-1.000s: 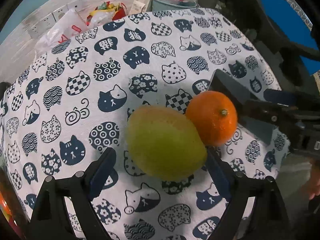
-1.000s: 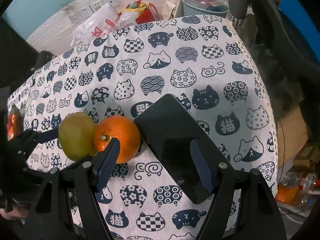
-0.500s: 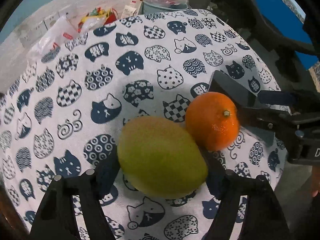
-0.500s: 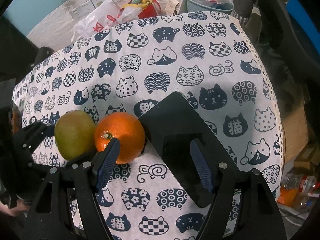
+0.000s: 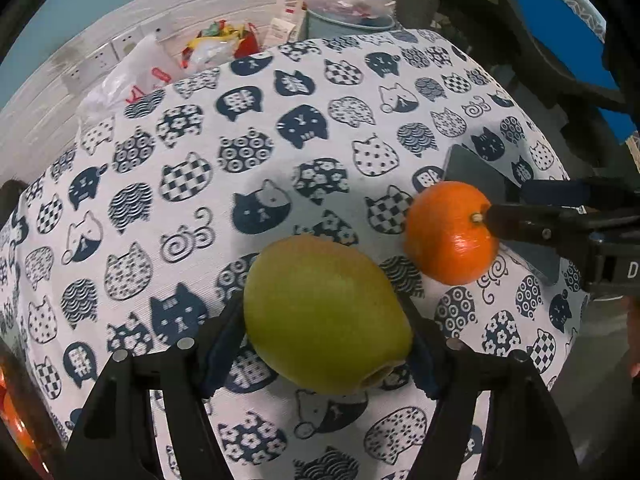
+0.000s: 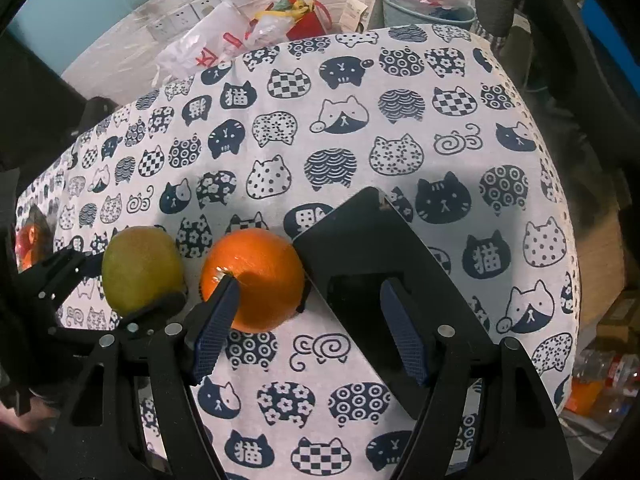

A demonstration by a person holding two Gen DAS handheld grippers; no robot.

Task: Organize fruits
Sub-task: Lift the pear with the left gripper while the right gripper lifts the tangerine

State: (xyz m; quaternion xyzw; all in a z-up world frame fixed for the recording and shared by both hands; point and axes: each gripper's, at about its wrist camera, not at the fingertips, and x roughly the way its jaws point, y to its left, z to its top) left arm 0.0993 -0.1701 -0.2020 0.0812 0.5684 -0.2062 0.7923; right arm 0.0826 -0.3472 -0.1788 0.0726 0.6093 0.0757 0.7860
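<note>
A green mango (image 5: 324, 316) sits between the pads of my left gripper (image 5: 320, 340), which is shut on it just above the cat-print cloth; it also shows in the right wrist view (image 6: 140, 268). An orange (image 5: 450, 234) lies on the cloth to the mango's right, a small gap apart. In the right wrist view the orange (image 6: 256, 276) sits just beyond my left fingertip (image 6: 218, 312). My right gripper (image 6: 308, 332) is open and empty, over the near corner of a black tablet (image 6: 380, 264).
The cat-print cloth (image 5: 280, 140) covers a small table; its right edge drops off near the tablet (image 5: 480, 176). Plastic bags (image 6: 224, 40) and a bucket (image 6: 424, 8) stand beyond the far edge. Red-orange fruit (image 6: 28, 244) shows at the far left.
My left gripper has closed on the mango and drawn it toward me, away from the orange it touched. My right gripper stayed open, drifting slightly forward.
</note>
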